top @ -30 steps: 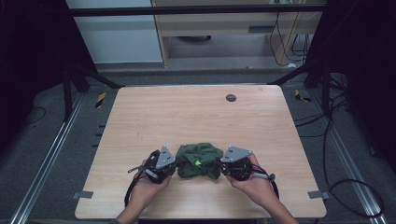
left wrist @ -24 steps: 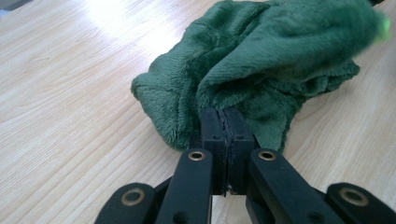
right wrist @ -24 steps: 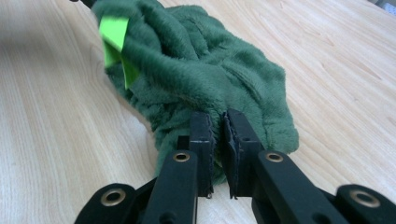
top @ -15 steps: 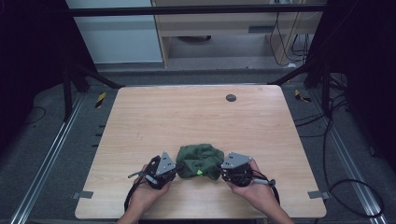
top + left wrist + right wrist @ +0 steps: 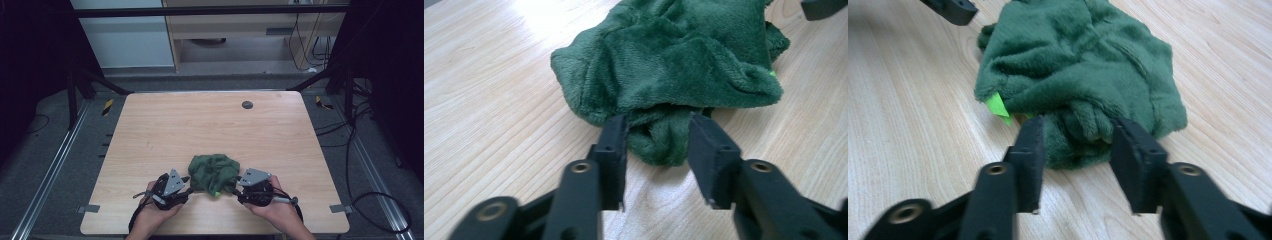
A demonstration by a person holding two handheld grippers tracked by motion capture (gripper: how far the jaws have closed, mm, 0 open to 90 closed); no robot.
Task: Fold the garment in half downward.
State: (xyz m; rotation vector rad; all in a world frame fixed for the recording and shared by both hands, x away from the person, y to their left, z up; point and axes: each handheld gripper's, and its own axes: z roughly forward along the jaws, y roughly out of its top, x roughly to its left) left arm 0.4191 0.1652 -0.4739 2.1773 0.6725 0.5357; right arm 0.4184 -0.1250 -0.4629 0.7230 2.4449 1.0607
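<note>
- Near edge of table point(image 5: 150, 145), high view: person's left hand point(image 5: 150, 215) and right hand point(image 5: 280, 212) come in from the bottom, one gripper each.
- Left gripper point(image 5: 186, 189) sits at the left side of the green cloth point(image 5: 214, 172); right gripper point(image 5: 239, 192) at its right side. Both tips at the cloth's near corners.
- Left gripper point(image 5: 658, 137) in the left gripper view: jaws have just been opening, now partway apart. A fold of green cloth point(image 5: 674, 65) lies between them, gaps visible beside it, pads not pressing.
- Right gripper point(image 5: 1077, 140) in the right gripper view: jaws have just been opening too, about half apart. Bunched cloth point(image 5: 1083, 65) edge between the jaws, loose, not pinched.
- Small bright green tag point(image 5: 997, 106) sticks out of the cloth at the left in the right gripper view; same tag point(image 5: 216, 192) at the cloth's near edge in the high view.
- Cloth is crumpled in a heap, lying on the wood near the table's front edge, about centred left to right, between the two grippers.
- Farther off: small dark round disc point(image 5: 247, 104) near the table's far edge, well apart from the cloth.
</note>
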